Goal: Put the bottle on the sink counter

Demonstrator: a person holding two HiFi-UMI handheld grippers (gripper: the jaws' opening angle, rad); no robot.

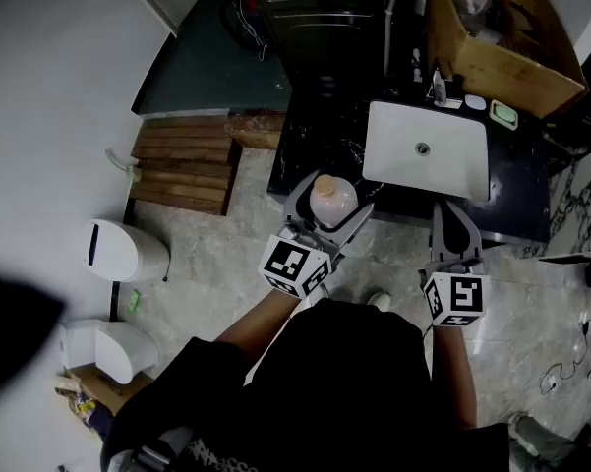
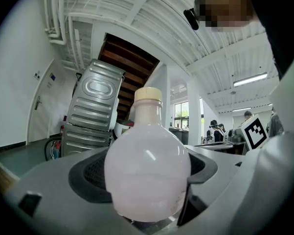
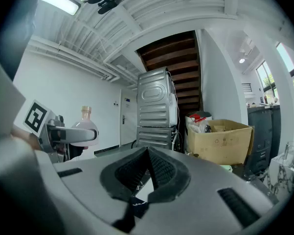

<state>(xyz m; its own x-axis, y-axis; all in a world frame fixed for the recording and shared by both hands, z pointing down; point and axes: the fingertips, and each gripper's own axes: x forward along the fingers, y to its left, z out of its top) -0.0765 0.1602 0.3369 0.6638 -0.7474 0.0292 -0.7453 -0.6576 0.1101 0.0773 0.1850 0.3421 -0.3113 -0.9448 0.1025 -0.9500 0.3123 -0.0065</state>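
A round, pale pink bottle [image 1: 331, 202] with a cream cap sits upright between the jaws of my left gripper [image 1: 326, 212], which is shut on its wide belly. It hangs over the floor just in front of the dark sink counter [image 1: 516, 205], left of the white basin [image 1: 428, 150]. In the left gripper view the bottle [image 2: 147, 165] fills the middle, and the pads [image 2: 90, 175] press its sides. My right gripper [image 1: 454, 226] hovers to the right, near the counter's front edge, shut and empty. Its view shows the tips [image 3: 147, 153] meeting, with the bottle [image 3: 84, 126] off to the left.
A cardboard box [image 1: 502, 42] stands behind the basin, with a green soap dish [image 1: 504, 114] and a faucet [image 1: 438, 87] at its back rim. A metal appliance [image 1: 320, 3] is at the far middle. Wooden planks [image 1: 187, 160] and white bins [image 1: 123, 252] lie on the left floor.
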